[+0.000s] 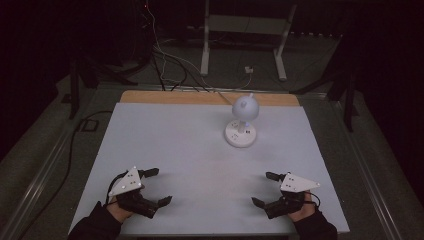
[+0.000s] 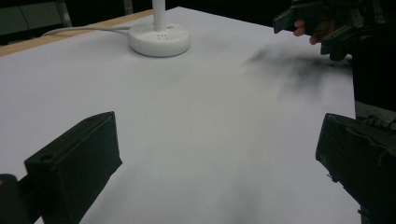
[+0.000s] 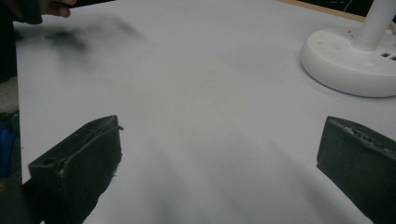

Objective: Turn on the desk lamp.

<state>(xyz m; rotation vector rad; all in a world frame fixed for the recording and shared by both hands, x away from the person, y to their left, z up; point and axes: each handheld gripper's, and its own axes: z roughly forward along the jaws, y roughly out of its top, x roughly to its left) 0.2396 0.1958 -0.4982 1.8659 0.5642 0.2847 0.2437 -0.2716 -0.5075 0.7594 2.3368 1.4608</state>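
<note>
On the table: a white sheet (image 1: 200,150) covered nearly the whole top, with a strip of bare wood (image 1: 175,97) left showing along the far edge.
Lamp: a small white desk lamp (image 1: 241,122) stood on the sheet toward the far side, right of the middle; it had a round flat base, a short stem and a rounded head.
Lamp base: in the left gripper view the base (image 2: 159,39) sat far ahead and left of centre, with a pale cord (image 2: 84,31) running off from it toward the wooden edge; in the right gripper view the base (image 3: 350,65) lay at the upper right, stem rising out of frame.
Left gripper: the left gripper (image 1: 159,186) was held low over the near left corner of the sheet, jaws spread wide with nothing between them, pointing inward toward the middle.
Right gripper: the right gripper (image 1: 263,188) was held low over the near right corner, jaws likewise spread wide and empty, pointing inward toward the other one.
Spacing: the two grippers were well apart, and both were well apart from the lamp.
Hands: dark sleeves (image 1: 95,225) came in from the near edge.
Beyond the table: dark floor with loose cables (image 1: 165,65) and the white legs of a stand (image 1: 205,45).
</note>
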